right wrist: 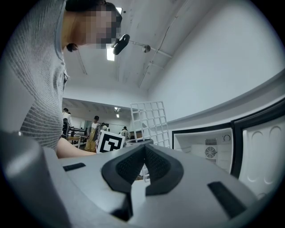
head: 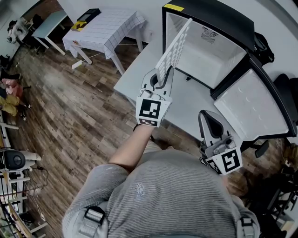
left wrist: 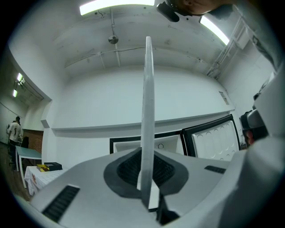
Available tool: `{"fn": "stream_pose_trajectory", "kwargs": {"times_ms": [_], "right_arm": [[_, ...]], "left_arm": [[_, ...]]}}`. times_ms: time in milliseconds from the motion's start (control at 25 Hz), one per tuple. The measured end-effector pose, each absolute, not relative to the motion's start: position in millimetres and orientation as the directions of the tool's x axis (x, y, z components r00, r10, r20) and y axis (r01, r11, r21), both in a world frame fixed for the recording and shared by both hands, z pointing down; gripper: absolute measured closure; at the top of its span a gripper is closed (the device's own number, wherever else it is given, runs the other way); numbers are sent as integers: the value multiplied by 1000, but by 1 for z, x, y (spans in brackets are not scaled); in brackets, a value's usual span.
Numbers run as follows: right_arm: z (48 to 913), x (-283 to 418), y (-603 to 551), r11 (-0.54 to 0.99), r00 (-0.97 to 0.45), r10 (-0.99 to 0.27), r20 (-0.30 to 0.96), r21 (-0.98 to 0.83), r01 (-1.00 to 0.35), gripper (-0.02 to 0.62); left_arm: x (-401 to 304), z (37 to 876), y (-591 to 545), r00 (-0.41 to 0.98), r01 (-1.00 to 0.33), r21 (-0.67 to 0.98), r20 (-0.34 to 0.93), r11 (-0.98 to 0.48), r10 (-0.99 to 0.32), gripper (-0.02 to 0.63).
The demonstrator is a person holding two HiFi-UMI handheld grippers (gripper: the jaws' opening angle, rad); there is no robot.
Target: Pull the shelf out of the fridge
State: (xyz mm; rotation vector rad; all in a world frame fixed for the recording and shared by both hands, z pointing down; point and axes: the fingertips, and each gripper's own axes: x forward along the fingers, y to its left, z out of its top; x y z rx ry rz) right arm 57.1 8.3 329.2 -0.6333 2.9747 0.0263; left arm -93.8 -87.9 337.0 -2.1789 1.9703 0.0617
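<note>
A white wire shelf (head: pixel 174 49) is out of the black mini fridge (head: pixel 205 14) and stands tilted upward in front of its open cavity. My left gripper (head: pixel 163 76) is shut on the shelf's near edge. In the left gripper view the shelf (left wrist: pixel 148 111) shows edge-on, pinched between the pads of the left gripper (left wrist: pixel 144 178). The right gripper (head: pixel 209 122) hangs lower right, apart from the shelf, shut on nothing. In the right gripper view, the right gripper (right wrist: pixel 143 167) has its pads together, with the shelf (right wrist: pixel 151 122) and fridge (right wrist: pixel 209 147) beyond.
The fridge door (head: pixel 253 104) stands swung open at the right. The fridge rests on a low white table (head: pixel 135 79). A table with a checked cloth (head: pixel 104 25) stands further left on the wooden floor. A black chair (head: pixel 286 88) is at the far right. People (right wrist: pixel 95 129) stand in the background.
</note>
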Motion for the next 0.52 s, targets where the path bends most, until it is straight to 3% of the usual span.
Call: {"fn": "stream_pose_trajectory", "kwargs": {"times_ms": [520], "right_arm": [[331, 60, 9, 909, -904, -416, -100, -8, -418, 583]], "left_arm": [[-93, 337, -87, 110, -989, -114, -169, -92, -980, 575]]}}
